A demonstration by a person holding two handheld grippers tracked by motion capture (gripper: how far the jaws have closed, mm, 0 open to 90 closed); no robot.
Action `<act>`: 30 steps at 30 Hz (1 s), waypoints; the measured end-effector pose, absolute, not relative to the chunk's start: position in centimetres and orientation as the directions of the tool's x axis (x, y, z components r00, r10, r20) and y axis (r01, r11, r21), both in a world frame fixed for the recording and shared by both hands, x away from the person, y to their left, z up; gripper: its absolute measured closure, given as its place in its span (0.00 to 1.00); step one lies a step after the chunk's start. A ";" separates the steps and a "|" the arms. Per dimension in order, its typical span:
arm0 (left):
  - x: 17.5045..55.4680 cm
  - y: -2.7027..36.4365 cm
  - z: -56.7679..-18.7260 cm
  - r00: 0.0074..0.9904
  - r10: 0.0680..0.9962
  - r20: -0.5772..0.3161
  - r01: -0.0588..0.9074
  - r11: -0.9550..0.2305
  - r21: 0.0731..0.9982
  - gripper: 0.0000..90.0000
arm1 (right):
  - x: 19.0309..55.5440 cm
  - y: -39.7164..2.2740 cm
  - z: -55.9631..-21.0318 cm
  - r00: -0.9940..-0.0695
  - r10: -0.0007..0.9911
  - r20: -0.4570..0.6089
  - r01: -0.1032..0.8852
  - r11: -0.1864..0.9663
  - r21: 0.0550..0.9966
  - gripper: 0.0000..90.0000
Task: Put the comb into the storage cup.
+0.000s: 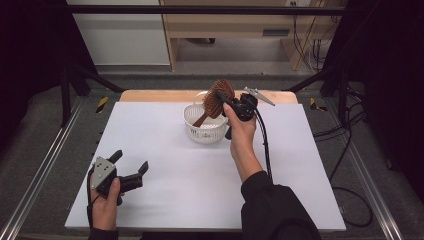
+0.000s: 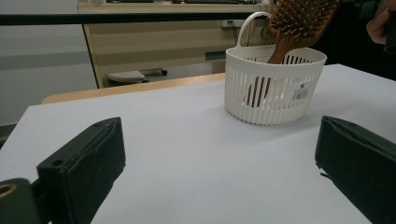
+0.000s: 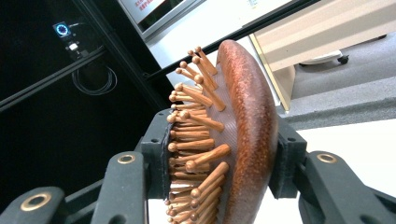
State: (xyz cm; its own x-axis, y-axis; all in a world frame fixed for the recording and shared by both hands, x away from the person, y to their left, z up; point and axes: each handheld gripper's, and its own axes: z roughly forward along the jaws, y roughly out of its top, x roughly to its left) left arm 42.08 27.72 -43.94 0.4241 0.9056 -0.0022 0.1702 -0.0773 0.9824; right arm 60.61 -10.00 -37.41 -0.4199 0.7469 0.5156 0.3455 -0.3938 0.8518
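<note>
- While the right gripper (image 1: 223,101) pinches the wooden hairbrush (image 1: 218,98) head, handle tip's already in the white basket (image 1: 205,131).
- Left to do: lower & let go.
- Left gripper (image 1: 131,166): wide open, empty, near table (image 1: 165,170) edge.

white basket (image 1: 205,127) mid-table with hairbrush (image 1: 218,98) angled from it, wide bare table (image 1: 165,170) around

A glossy, reddish wooden brush (image 3: 243,135) with smooth wooden pins sits in matt black jaws; the slotted basket (image 2: 273,88) is white plastic.
</note>
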 end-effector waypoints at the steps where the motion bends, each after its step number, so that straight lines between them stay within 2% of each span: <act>1: 42.1 27.7 -43.9 0.424 0.906 -0.002 0.171 -0.077 0.982 0.02 | 60.6 -10.0 -37.4 -0.420 0.748 0.514 0.345 -0.392 0.853 0.57; 30: 42.1 27.7 -44.0 0.425 0.905 -0.002 0.171 -0.078 0.982 0.02 | 60.7 -9.8 -37.9 -0.417 0.743 0.523 0.357 -0.395 0.846 0.57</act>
